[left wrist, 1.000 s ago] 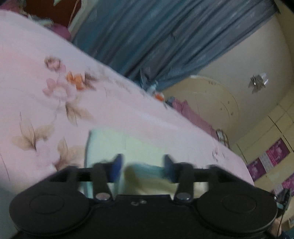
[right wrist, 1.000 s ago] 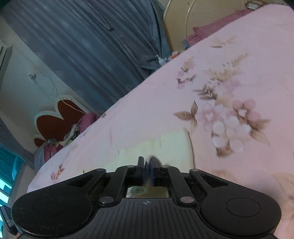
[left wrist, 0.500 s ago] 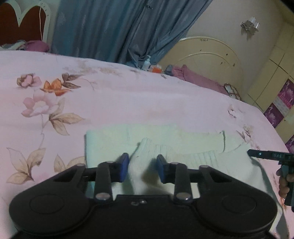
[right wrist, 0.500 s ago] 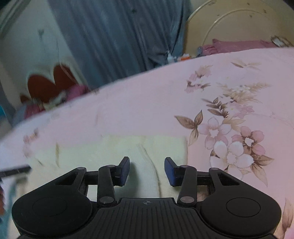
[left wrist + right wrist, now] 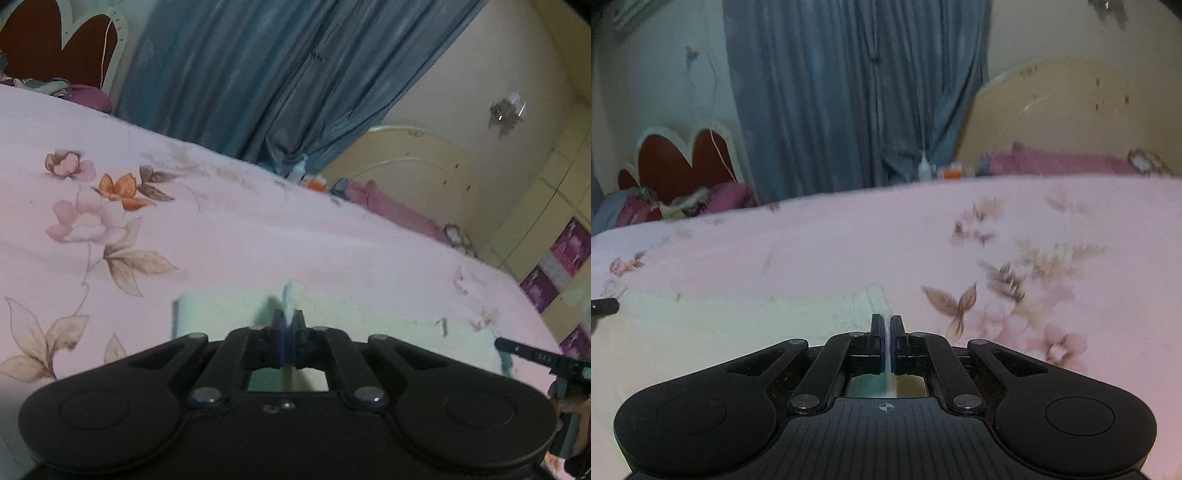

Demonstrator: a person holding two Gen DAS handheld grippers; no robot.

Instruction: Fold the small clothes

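A small pale cream knit garment [image 5: 362, 317] lies flat on the pink floral bedsheet [image 5: 221, 236]. My left gripper [image 5: 289, 321] is shut on a pinched fold of the garment near its near edge. My right gripper [image 5: 886, 325] is shut on the garment's right edge; the cloth [image 5: 738, 325] spreads to the left of it. The right gripper's tip [image 5: 532, 354] shows at the right edge of the left wrist view. The left gripper's tip [image 5: 604, 306] shows at the left edge of the right wrist view.
Blue curtains [image 5: 857, 92] hang behind the bed. A cream headboard [image 5: 1071, 110] with a pink pillow [image 5: 1052, 162] is at the far right. A red heart-shaped headboard [image 5: 683, 155] with piled clothes is at the far left. Small bottles [image 5: 925, 168] stand beyond the bed.
Both grippers were open half a second ago and have closed on the garment. Both views have tipped lower toward the bed.
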